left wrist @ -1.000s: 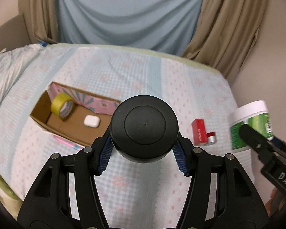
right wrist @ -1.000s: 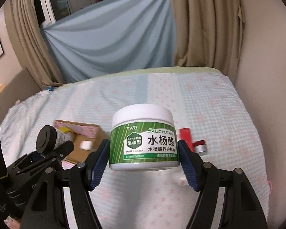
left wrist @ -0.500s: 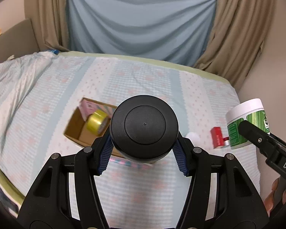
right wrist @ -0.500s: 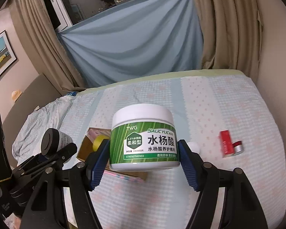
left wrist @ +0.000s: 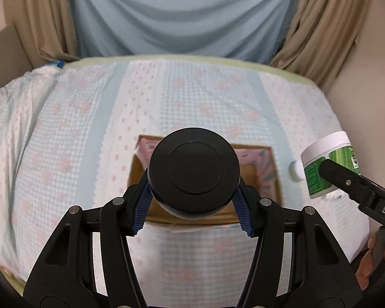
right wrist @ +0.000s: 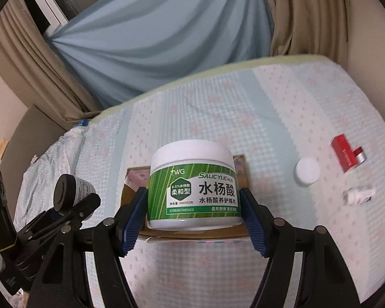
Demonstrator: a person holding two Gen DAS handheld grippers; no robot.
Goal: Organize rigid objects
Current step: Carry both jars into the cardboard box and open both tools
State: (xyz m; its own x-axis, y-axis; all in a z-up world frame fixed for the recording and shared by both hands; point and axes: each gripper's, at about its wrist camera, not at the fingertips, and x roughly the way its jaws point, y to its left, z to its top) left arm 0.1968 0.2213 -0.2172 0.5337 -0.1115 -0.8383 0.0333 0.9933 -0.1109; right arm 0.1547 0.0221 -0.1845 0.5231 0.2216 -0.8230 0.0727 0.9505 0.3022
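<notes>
My left gripper (left wrist: 193,210) is shut on a black-lidded jar (left wrist: 194,172), held above the open cardboard box (left wrist: 265,169) on the bed. The jar also shows in the right wrist view (right wrist: 71,191). My right gripper (right wrist: 193,220) is shut on a green and white jar (right wrist: 192,187), held over the same box (right wrist: 131,187). That jar shows at the right of the left wrist view (left wrist: 326,164). The jars hide the box's inside.
The bed has a checked blue and pink cover (left wrist: 192,97). To the right of the box lie a white round lid (right wrist: 307,171), a red box (right wrist: 344,155) with a silver cap, and a small white object (right wrist: 359,195). Curtains (left wrist: 182,12) hang behind.
Both grippers have swung left and over the box, each still holding its jar. The box now sits straight behind both jars; the tape roll and white case inside are hidden.
</notes>
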